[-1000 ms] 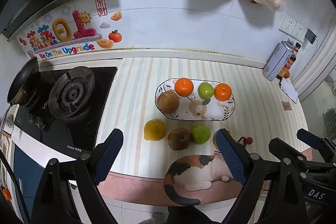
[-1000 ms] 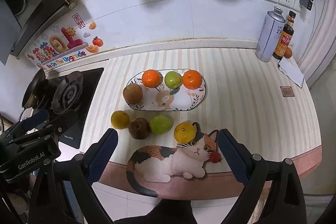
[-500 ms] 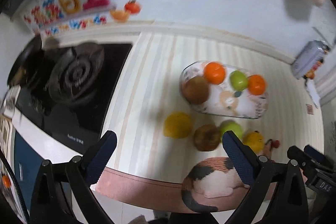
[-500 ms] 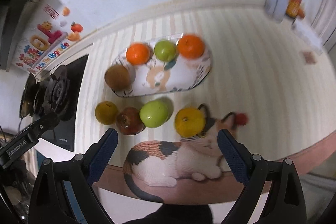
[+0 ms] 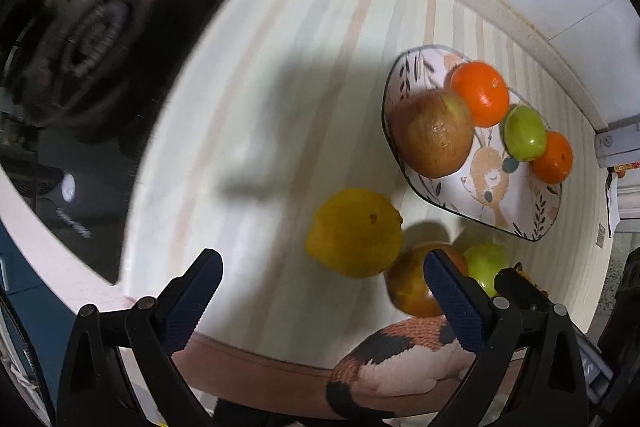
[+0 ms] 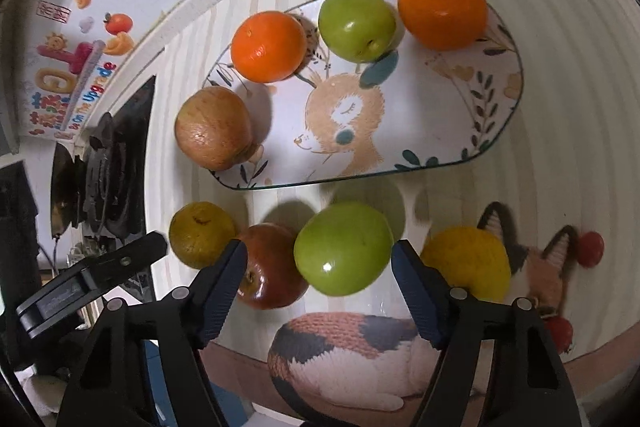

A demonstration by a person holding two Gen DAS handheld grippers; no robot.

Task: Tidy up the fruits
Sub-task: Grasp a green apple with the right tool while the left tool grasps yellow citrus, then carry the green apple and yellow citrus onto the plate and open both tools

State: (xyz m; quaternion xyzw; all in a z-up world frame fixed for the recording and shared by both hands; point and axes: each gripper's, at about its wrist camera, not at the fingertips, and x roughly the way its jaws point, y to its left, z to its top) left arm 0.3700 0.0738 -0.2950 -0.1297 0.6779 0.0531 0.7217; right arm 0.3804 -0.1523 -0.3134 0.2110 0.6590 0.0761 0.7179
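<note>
An oval deer-print plate (image 6: pixel 420 131) holds two oranges (image 6: pixel 267 47), a green apple (image 6: pixel 356 25) and a brown apple (image 6: pixel 214 127). In front of it on the striped counter lie a yellow fruit (image 6: pixel 200 234), a red apple (image 6: pixel 268 269), a green apple (image 6: pixel 343 249) and a yellow-orange fruit (image 6: pixel 466 263). My right gripper (image 6: pixel 318 277) is open, its jaws either side of the loose green apple. My left gripper (image 5: pixel 320 293) is open just in front of the yellow fruit (image 5: pixel 354 231); the plate (image 5: pixel 496 203) is to its right.
A cat-shaped mat (image 6: pixel 360 359) lies at the counter's front edge under the fruit row. A black gas stove (image 5: pixel 96 39) is on the left. The tiled wall with a colourful sticker (image 6: pixel 64 67) runs behind. The left gripper's finger (image 6: pixel 92 279) shows at the left.
Both grippers have dropped down and closer to the fruit row. The right one now straddles the loose green apple; the left one has closed in on the yellow fruit.
</note>
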